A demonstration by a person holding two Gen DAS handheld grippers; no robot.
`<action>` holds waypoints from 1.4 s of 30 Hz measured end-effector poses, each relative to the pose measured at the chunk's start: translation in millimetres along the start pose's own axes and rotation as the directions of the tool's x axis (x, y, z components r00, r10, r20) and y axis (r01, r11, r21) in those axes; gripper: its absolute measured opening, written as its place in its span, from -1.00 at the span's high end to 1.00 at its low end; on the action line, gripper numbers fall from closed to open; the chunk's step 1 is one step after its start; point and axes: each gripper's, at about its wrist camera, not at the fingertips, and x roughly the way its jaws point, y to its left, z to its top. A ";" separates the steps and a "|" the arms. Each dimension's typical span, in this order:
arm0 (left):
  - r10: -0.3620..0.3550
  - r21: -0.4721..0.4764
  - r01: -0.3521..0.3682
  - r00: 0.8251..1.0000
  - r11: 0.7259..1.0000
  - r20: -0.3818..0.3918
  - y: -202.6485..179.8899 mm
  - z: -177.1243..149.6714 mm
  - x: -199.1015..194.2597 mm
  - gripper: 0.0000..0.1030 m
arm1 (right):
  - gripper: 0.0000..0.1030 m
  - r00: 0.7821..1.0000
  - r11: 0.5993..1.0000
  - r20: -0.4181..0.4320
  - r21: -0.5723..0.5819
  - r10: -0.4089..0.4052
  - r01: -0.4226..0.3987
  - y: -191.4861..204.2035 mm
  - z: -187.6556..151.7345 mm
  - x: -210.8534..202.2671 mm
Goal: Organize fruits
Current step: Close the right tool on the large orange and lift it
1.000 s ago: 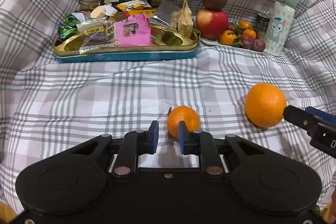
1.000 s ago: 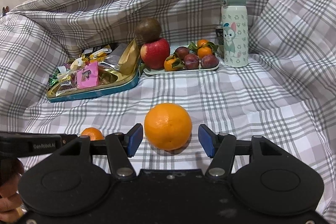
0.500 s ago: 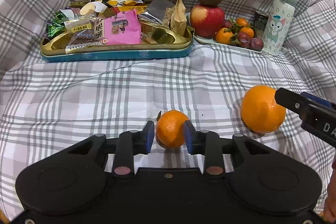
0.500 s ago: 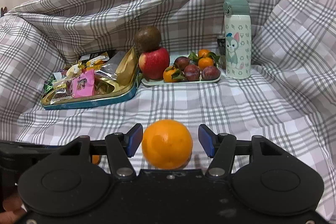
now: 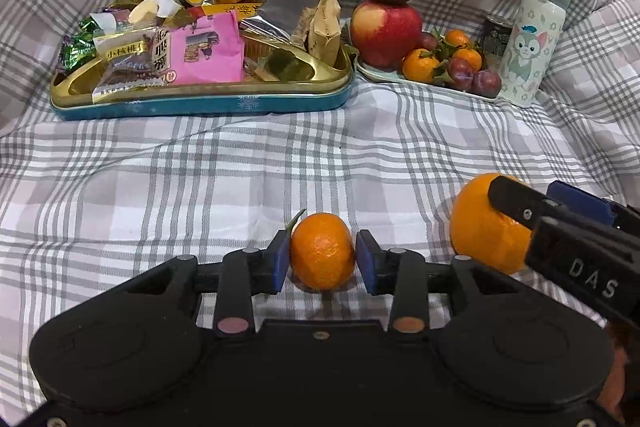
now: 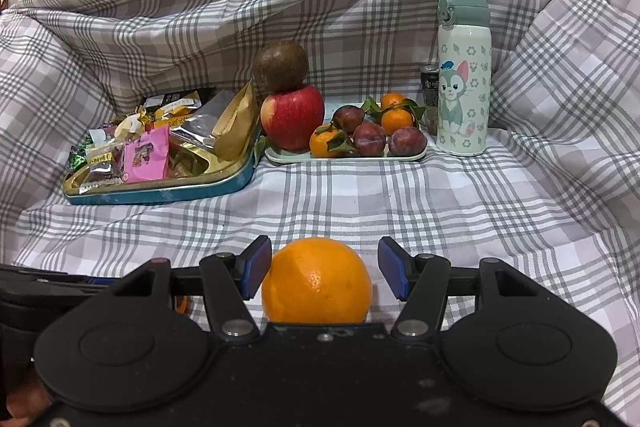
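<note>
White letters "DAS" stand on the black body of the right gripper (image 5: 576, 251) at the edge of the left wrist view. A yellow snack wrapper (image 5: 122, 51) in the gold tin (image 5: 200, 95) carries Chinese characters reading 小核桃仁. Print on the pink packet (image 5: 208, 51) and the dark can (image 5: 496, 37) is too small to read.

Small mandarin (image 5: 322, 251) and large orange (image 6: 316, 281) on cloth.

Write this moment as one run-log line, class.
left gripper: just opened, astride small mandarin | right gripper: open, astride large orange | both fruits on cloth
</note>
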 end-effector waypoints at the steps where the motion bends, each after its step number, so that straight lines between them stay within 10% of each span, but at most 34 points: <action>1: 0.003 0.002 -0.003 1.000 1.000 0.001 -1.0 0.9 1.5 0.07 | -0.22 1.000 1.000 0.000 -0.003 -0.002 0.002 0.3 0.0 1.6; 42: 0.011 -0.042 -0.012 1.000 0.999 -0.002 5.2 11.3 23.5 0.09 | -0.40 0.999 0.998 -0.032 -0.058 0.018 -0.020 3.5 -17.8 65.9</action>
